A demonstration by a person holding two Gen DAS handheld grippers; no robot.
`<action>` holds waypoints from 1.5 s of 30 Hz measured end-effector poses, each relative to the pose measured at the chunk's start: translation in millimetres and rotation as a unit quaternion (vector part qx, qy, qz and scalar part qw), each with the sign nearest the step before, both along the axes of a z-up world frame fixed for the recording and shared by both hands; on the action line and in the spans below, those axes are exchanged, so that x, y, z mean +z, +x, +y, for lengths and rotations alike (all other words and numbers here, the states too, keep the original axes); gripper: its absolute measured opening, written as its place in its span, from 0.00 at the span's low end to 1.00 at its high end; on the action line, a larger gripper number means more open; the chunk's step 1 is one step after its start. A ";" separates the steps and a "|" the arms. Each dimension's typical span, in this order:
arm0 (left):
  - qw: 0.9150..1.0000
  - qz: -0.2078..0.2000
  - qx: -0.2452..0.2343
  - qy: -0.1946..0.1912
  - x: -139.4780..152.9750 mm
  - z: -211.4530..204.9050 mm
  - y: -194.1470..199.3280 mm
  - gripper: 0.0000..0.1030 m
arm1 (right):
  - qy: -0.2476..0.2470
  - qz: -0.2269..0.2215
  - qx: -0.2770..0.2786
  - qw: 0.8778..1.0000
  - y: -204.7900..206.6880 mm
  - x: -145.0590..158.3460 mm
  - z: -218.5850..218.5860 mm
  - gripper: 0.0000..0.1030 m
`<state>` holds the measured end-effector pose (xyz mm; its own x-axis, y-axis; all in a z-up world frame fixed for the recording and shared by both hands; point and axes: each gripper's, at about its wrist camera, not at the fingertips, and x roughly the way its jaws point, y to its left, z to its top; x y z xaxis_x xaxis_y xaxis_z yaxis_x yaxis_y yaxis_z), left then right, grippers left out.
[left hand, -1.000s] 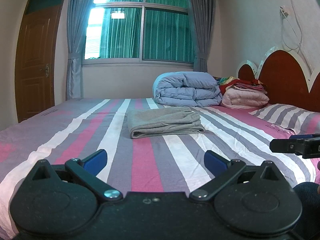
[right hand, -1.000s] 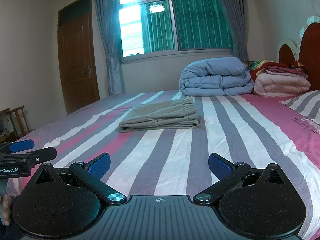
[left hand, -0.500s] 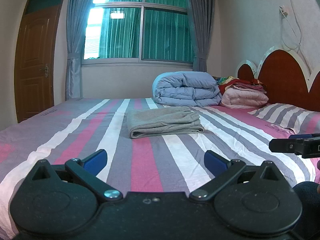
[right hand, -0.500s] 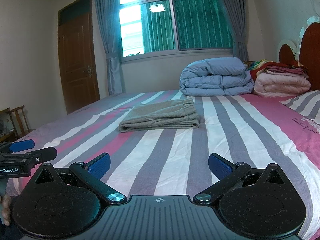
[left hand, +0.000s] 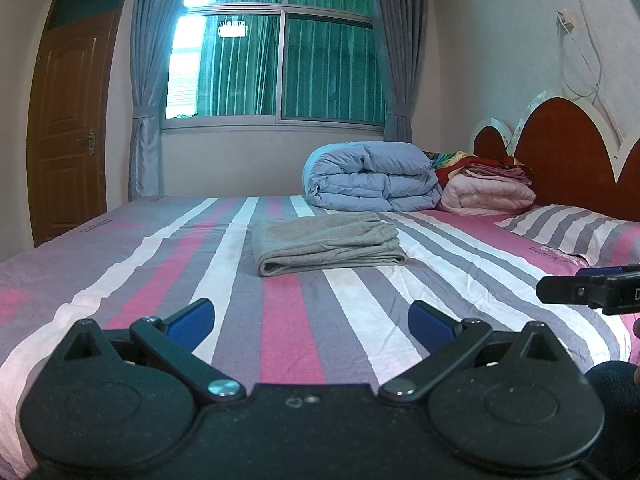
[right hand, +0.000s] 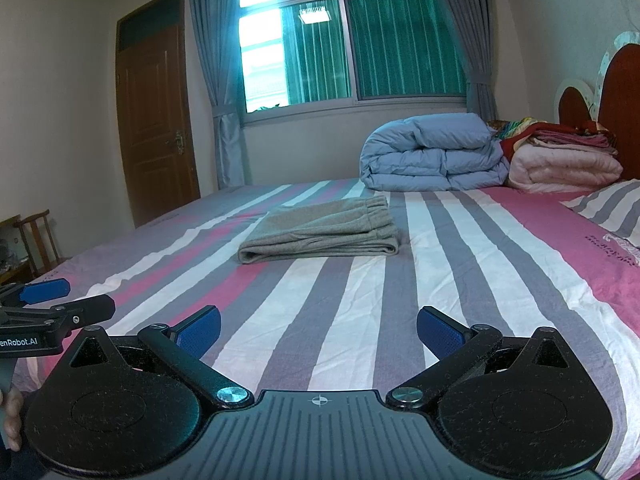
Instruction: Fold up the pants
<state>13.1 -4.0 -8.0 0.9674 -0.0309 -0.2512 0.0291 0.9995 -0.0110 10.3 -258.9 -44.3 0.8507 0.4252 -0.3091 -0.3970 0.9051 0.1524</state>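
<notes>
Left gripper (right hand: 52,300) body — white lettering, cut off: "enRobot.AI"; bedsheet print illegible.

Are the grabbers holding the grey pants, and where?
No. Both the left gripper and the right gripper are open and empty; the folded pants lie alone on the bed.

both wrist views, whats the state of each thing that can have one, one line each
grey pants: folded into a flat stack, lying on the striped bed
left gripper: open, empty, clear of the pants
right gripper: open, empty, clear of the pants
blue duvet: folded up by the headboard
door: closed
curtains: drawn back and tied
</notes>
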 end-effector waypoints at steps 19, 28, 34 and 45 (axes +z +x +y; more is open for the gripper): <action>1.000 0.000 -0.001 0.000 0.1 0.2 0.0 0.94 | -0.001 0.000 0.001 1.000 -1.3 0.6 -1.0 1.00; 1.000 0.000 -0.001 0.000 0.0 0.3 0.0 0.94 | -0.001 0.001 0.001 1.000 -1.4 0.8 -1.7 1.00; 1.000 -0.001 0.000 0.001 -0.2 -0.3 -0.4 0.94 | -0.001 0.001 0.001 1.000 -1.3 1.0 -2.0 1.00; 1.000 -0.003 -0.008 0.000 1.9 0.7 0.5 0.94 | -0.001 0.001 0.002 1.000 -1.6 1.3 -2.4 1.00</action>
